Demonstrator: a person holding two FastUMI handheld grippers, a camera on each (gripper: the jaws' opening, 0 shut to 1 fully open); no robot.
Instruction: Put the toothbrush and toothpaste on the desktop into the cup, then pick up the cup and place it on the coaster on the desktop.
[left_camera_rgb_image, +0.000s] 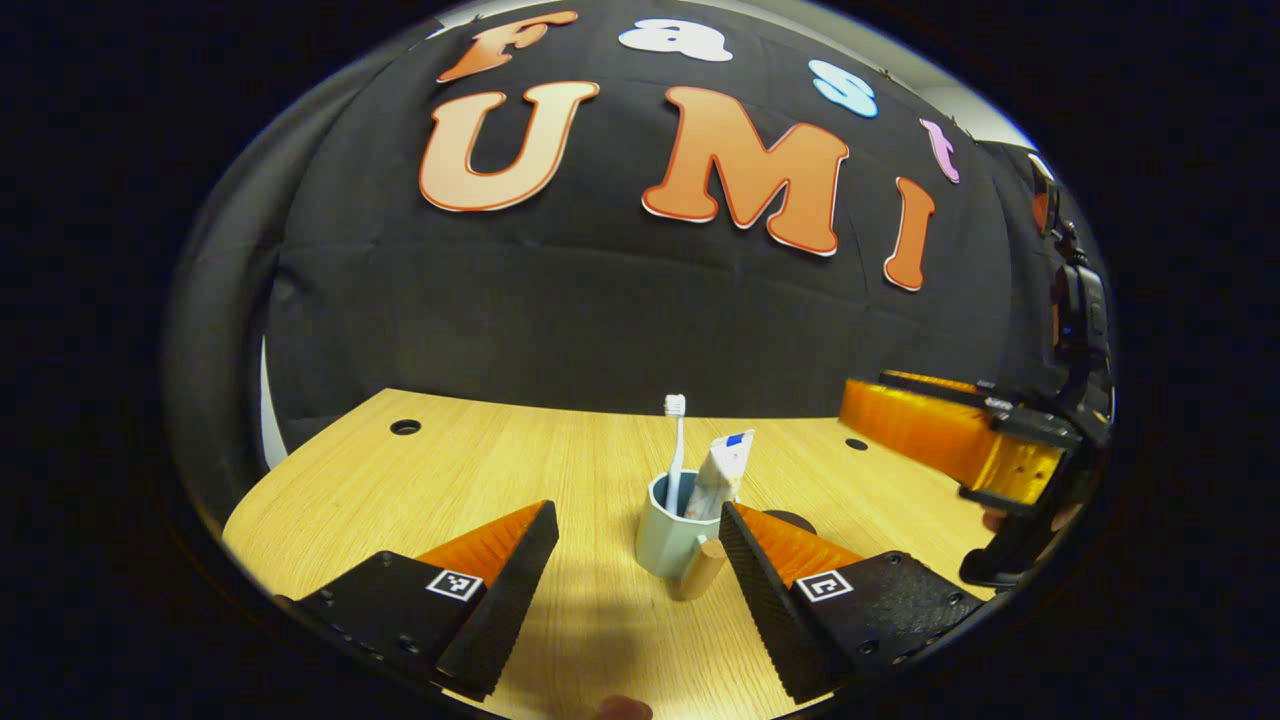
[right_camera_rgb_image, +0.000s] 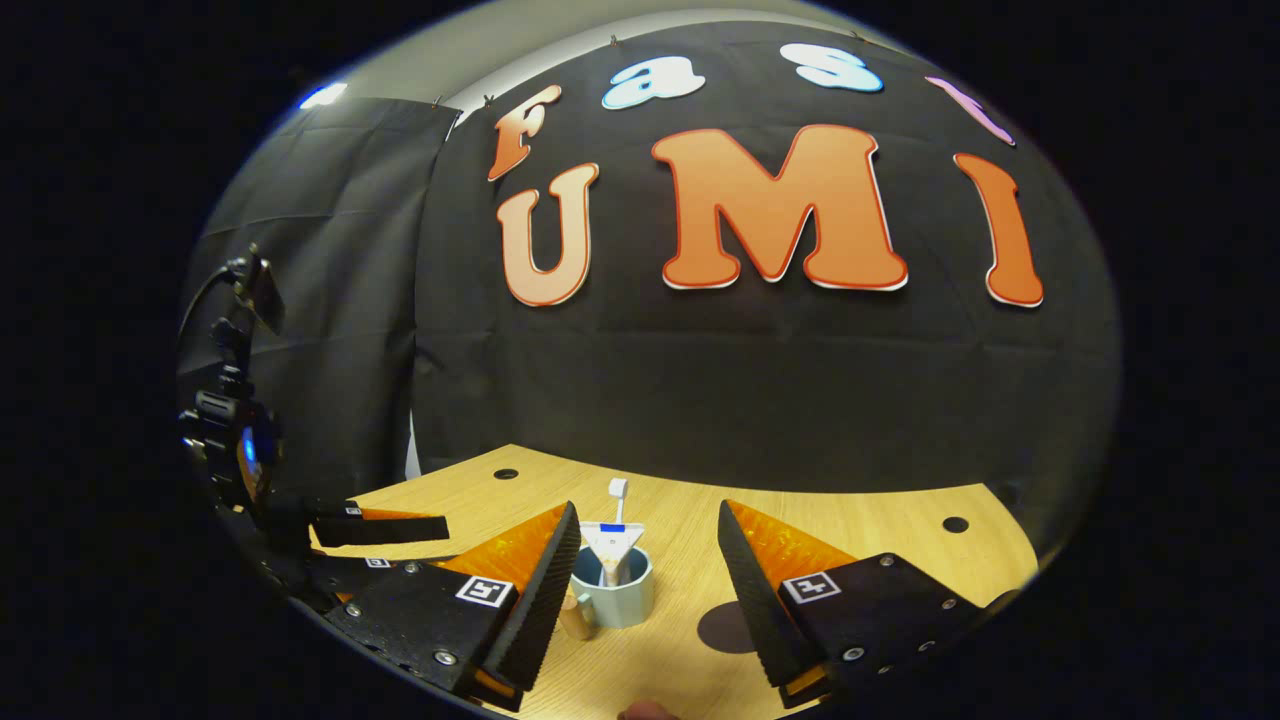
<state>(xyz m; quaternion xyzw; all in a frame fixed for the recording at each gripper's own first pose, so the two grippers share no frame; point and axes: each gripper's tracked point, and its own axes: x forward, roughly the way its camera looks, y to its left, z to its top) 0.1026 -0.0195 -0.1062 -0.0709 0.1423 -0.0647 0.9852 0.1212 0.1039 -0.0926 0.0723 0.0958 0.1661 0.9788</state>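
Left gripper view: left gripper (left_camera_rgb_image: 632, 560) low over table (left_camera_rgb_image: 480, 470), fingers wide apart, nothing between pads. Cup (left_camera_rgb_image: 668, 535) upright on table just ahead, nearer right finger, roughly mid-table, well off the far edge. Toothbrush (left_camera_rgb_image: 677, 440) and toothpaste (left_camera_rgb_image: 722, 470) standing in cup, brush head up. Cup handle (left_camera_rgb_image: 700, 568) facing near edge. Coaster (left_camera_rgb_image: 792, 521) just beside cup, partly hidden behind finger; cup not on it. Right gripper view: right gripper (right_camera_rgb_image: 645, 590) fingers apart, empty, cup (right_camera_rgb_image: 615, 590) btwn them ahead, coaster (right_camera_rgb_image: 728, 628) flat beside cup.
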